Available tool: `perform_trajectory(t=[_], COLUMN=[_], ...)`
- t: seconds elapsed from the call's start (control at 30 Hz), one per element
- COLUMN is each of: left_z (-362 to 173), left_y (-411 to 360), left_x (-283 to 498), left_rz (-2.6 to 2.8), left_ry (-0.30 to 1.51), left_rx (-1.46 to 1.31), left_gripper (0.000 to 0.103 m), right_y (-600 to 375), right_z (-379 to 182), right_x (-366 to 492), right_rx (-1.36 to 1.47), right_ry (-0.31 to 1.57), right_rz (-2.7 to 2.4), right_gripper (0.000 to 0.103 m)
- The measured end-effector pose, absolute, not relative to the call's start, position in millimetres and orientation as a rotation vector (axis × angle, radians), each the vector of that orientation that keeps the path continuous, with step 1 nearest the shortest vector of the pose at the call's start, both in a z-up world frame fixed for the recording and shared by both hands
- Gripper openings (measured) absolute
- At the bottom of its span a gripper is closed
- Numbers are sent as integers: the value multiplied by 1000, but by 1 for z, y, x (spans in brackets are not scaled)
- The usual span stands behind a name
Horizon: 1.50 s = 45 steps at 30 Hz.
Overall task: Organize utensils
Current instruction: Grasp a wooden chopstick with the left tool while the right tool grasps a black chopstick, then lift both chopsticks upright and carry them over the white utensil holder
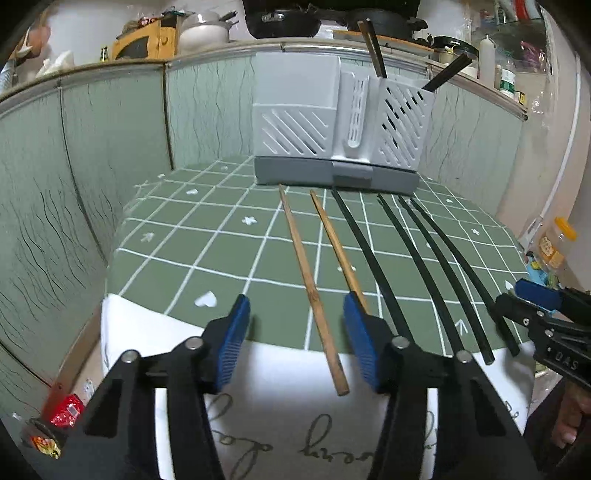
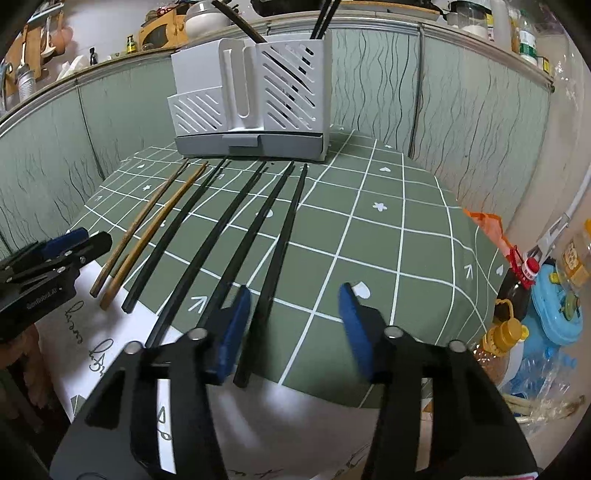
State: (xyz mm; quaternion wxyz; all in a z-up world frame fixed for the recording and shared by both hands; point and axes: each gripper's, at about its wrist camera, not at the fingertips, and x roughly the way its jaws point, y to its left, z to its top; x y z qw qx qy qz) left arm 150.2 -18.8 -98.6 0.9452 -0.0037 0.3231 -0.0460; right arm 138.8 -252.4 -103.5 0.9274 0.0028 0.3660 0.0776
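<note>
Two brown wooden chopsticks and several black chopsticks lie side by side on the green checked tablecloth, pointing at a white slatted utensil holder at the back. The holder has a few chopsticks standing in its right compartment. My left gripper is open, its jaws either side of the near end of a wooden chopstick. My right gripper is open over the near ends of the black chopsticks; the wooden ones lie to its left. The holder also shows in the right wrist view.
A green panelled wall surrounds the table at back and left. Pots and bottles sit on the ledge above. Bottles and a blue toy crowd the right side. A white printed cloth covers the table's near edge.
</note>
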Motion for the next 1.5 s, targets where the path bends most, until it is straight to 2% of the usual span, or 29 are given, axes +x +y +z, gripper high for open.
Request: perform_trajectory(t=[0.07,0.33,0.4,0.77,0.87,0.97,1.0,1.13,1.5], left_z=[-101,-113,-114,-114,-114,-114,-114,-113,-97], left_y=[-22,-31,-34,-36,-37,-37,-36,-36,-29], left_x=[150,153,152,151,150,150,150,149,142], left_rz=[-101,-63,-61,-56,-51,-27,-19,-19,-67], left_ry=[665,696,693,689,686,682,682,682,676], left_rx=[2,43,59,63,68,69,72,72,10], left_gripper=[47,39,35,32,26,11,8,8,8], right_y=[-253,-248,-246,-234,-231,-229,-229,-234,-244], right_z=[-104,-104,-104,-108,-113,-114,-114,-114,-102], right_x=[138,135,135,135,135,133,133,132,121], right_rx=[17,-10,-18,-58,-64,-59,-51,-9,40], right_ry=[748,727,724,735,735,731,732,745,738], right_rz=[163,165,167,203,170,163,153,135,132], right_gripper=[35,25,25,25,22,11,10,6,6])
